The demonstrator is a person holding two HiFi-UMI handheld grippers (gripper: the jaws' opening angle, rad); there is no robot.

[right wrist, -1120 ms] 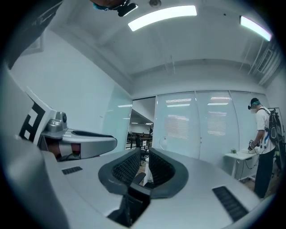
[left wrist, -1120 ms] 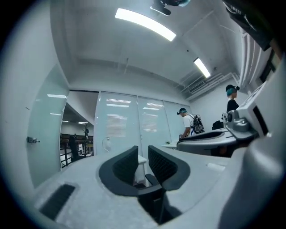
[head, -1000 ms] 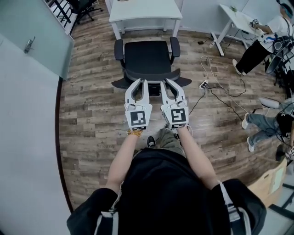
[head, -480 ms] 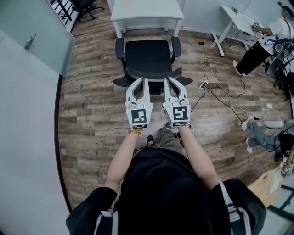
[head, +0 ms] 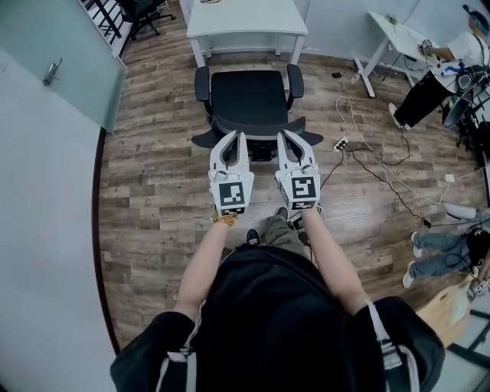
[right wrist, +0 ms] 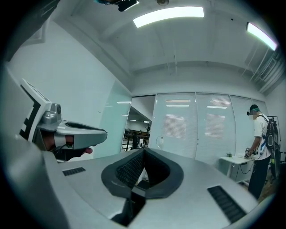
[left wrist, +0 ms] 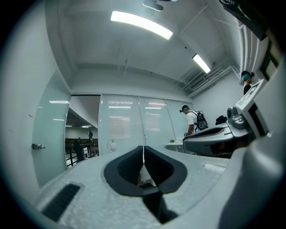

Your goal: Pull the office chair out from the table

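Wood floor (head: 153, 153) all round the chair, planks bare on the near side where the chair has to travel. White table (head: 245, 19) stands just beyond the chair. The black office chair (head: 246, 96) faces the table, seat front close to its edge, arms just short of its legs, and backrest (head: 256, 125) turned toward the person. Judged barely out from the table, so most of the pull is left. Left gripper (head: 236, 136) and right gripper (head: 282, 135) sit side by side at the top of the chair's backrest, left one toward its left half, right one toward its right. Both gripper views show the jaws pressed together, tips meeting. No view shows for certain whether any edge of the backrest is caught in them. To do the step well: check the hold on the backrest before hauling, as tips this tight may have little or nothing in them. Pull both hands evenly and straight back so the chair does not swivel. Step back with it, the feet being close behind the chair's base. Power strip (head: 339, 142) and its cable (head: 375, 172) lie just right of the chair's base, so keep the wheels off them.
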